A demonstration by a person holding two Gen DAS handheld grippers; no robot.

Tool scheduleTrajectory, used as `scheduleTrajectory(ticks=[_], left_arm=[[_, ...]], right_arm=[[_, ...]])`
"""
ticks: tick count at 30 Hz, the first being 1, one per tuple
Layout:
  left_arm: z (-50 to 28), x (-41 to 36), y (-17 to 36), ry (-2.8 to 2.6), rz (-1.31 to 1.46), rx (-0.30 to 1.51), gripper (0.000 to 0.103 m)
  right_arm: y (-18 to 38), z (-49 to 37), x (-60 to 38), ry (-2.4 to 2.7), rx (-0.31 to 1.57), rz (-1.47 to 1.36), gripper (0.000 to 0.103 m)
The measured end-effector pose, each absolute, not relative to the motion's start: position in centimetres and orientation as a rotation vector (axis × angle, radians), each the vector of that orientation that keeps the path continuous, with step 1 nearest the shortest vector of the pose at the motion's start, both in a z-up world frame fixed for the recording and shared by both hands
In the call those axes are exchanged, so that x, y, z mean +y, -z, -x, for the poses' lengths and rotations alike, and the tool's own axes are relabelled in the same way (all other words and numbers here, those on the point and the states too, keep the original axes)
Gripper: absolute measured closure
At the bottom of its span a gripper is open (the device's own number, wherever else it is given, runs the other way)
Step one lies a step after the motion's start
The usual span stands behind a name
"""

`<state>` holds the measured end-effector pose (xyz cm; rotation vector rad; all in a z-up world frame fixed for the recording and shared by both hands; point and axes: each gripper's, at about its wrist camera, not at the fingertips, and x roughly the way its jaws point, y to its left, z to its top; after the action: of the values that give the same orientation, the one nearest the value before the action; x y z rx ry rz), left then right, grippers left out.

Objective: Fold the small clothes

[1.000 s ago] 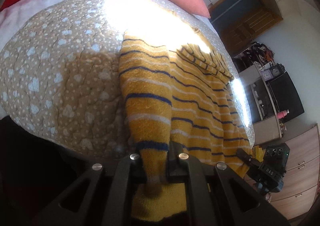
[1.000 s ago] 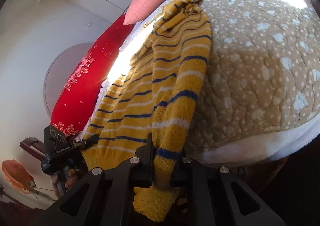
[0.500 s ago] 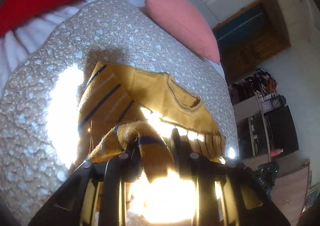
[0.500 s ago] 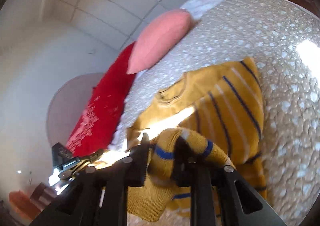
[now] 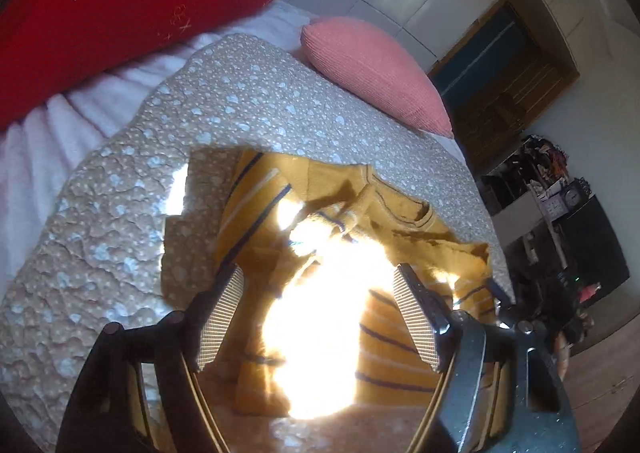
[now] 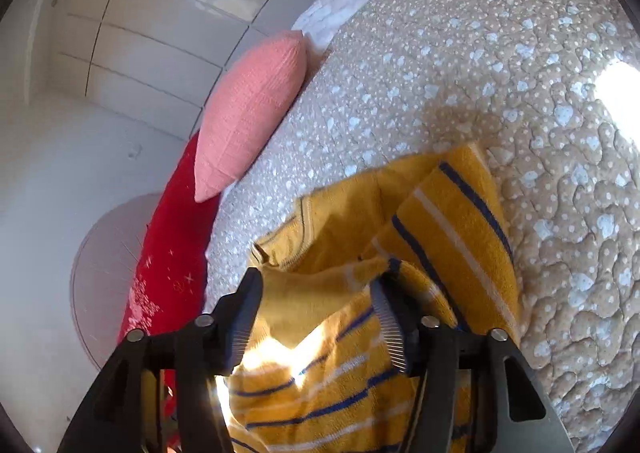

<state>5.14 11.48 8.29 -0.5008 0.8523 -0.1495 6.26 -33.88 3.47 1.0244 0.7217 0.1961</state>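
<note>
Fingers [image 5: 224,317] opening above sweater [image 5: 384,353].

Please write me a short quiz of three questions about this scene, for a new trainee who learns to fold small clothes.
1. True or false: the yellow striped sweater lies on the dotted beige quilt.
2. Which cushion lies beside the red floral pillow at the head of the bed? A) green B) pink C) black
3. Fill in: in the left wrist view, a bright patch of ____ washes out the middle of the sweater.

Key: 1 true. 2 B, the pink cushion. 3 sunlight. Note: the left claw and the right claw are opening, and neither clamps the sweater.
</note>
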Motion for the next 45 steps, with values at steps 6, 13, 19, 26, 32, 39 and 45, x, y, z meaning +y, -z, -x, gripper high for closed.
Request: scheduleTrajectory(ticks=[6,13,19,26,32,39,45], left_arm=[[-2.4,10.9,-6.6,0.021,0.353,0.789,0.027],[-3.3,12.2,-2.6,0.093,0.403,0.877,0.097],[-2.4,16.1,-2.5,0.144,0.55,0.834,0.097],[-1.1,20.2,-2.4,0.108,0.632,0.795,0.097],[-0.4,21.4,-3.2,0.073,0.615,0.757,0.085],[0.6,21.3,-4.1,0.037,0.603,0.718,0.054],[1.1,19.2,-5.1,0.093,0.577,0.703,0.041]], right_arm=[[-5.9,-5.6,-33.5,-0.194,0.721,-0.969,0.024],[-7.8,-5.3,-23.4,-0.274,0.886,-0.531,0.05],[-6.5,-8.1,-14.9,-0.301,0.944,-0.378,0.05],[-3.5,-13.8,-4.5,-0.289,1.022,-0.176,0.069],[-2.0,-16.8,2.9,-0.318,1.066,-0.039,0.076],[-6.0,-13.2,-0.4,-0.428,0.966,-0.156,0.083],[-5.3,-10.1,-14.5,-0.162,0.979,-0.189,0.083]])
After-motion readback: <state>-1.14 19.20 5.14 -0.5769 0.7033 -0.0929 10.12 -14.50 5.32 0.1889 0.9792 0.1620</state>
